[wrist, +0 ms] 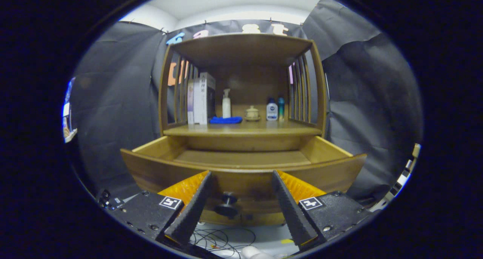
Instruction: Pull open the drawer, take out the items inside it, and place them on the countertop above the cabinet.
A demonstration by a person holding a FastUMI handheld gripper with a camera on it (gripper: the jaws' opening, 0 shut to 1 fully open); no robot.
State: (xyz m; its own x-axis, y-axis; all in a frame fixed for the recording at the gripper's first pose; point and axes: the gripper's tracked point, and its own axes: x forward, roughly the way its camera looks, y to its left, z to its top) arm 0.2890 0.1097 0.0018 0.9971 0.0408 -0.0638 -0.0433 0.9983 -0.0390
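Observation:
A wooden cabinet stands ahead of me with its drawer (241,159) pulled out toward me. The part of the drawer's floor that I see holds nothing. The dark round knob (227,205) on the drawer front sits between my fingers, nearer the left one, with neither touching it. My gripper (241,179) is open in front of the drawer front. On the countertop (241,130) above the drawer lie a blue cloth (225,120), a white pump bottle (226,104), a small lidded jar (252,113), a white-and-blue bottle (271,110) and a teal bottle (281,108).
Tall boxes (202,98) stand at the countertop's left end, against the slatted side. A shelf board (241,47) roofs the cabinet. Loose cables (222,238) lie on the floor under the drawer front.

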